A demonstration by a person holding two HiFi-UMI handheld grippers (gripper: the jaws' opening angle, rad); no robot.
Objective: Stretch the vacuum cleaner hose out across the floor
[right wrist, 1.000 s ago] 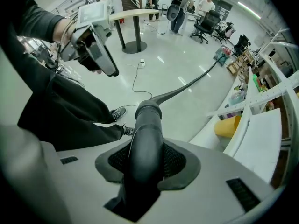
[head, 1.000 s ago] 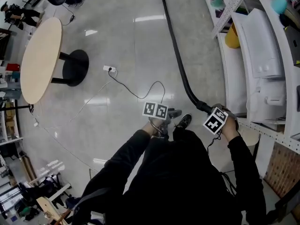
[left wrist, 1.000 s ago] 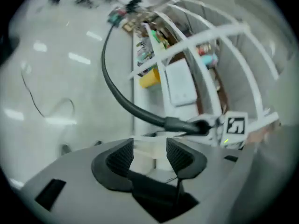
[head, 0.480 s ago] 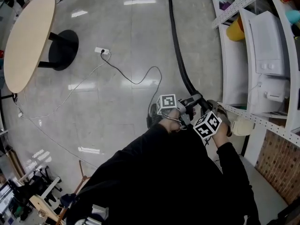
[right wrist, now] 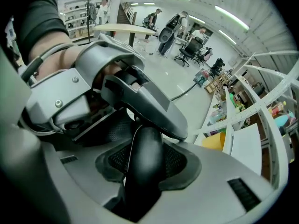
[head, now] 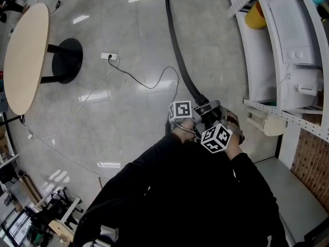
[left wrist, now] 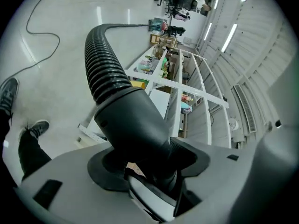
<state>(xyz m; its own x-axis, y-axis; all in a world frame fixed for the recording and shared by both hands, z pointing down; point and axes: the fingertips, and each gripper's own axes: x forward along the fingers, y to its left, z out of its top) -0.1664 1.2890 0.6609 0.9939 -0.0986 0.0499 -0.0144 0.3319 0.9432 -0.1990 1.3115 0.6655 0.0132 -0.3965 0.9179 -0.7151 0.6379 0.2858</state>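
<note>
Head view has the vacuum cleaner hose [head: 178, 55] running along the floor [head: 128, 30] beside the shelving [head: 259, 50], near end in our grippers. Right gripper [right wrist: 145, 171] is clamped narrow on the smooth end pipe [right wrist: 145, 143]; left gripper [left wrist: 149, 169] sits wide around the cuff [left wrist: 131, 120], not biting yet. Pull now and we reckon the cuff slips, or the hose drags the power cord [head: 149, 87].

Just before you, the hose [head: 177, 55] runs forward across the floor [head: 128, 30]. Shelves [head: 267, 50] stand to its right. To its left lie a power strip [head: 107, 56] and its cable [head: 144, 85], and the round table [head: 25, 55] stands farther left.
</note>
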